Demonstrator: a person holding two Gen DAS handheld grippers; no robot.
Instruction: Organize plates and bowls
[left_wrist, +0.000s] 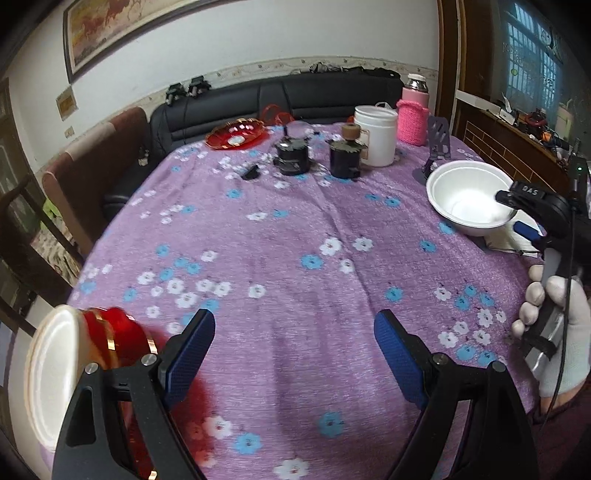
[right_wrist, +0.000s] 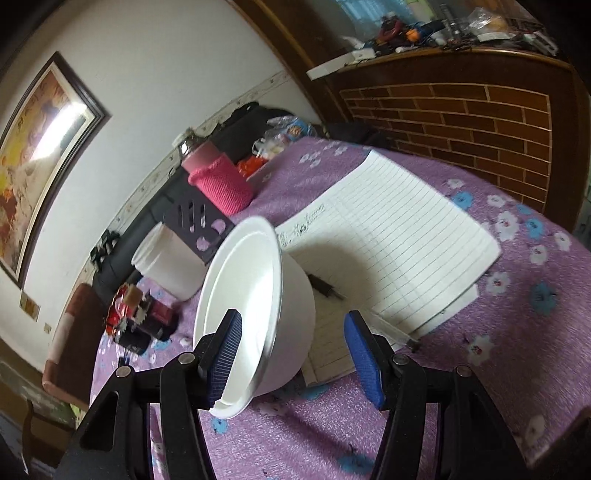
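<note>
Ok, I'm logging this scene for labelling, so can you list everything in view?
white bowl: 1, white, right side of table, on notebook's edge
red dish stack: red with gold rims, white bowl on it, near-left
red plate: 1, far side
notebook: 1, open, lined
white tub: 1, far side
pink flask: 1, knitted sleeve
dark pots: 2, far centre
table: purple floral cloth
left gripper: open, empty
right gripper: open, straddling the white bowl's rim

red bowl (left_wrist: 118, 343) blurred, notebook (right_wrist: 388, 236) partly hidden
</note>
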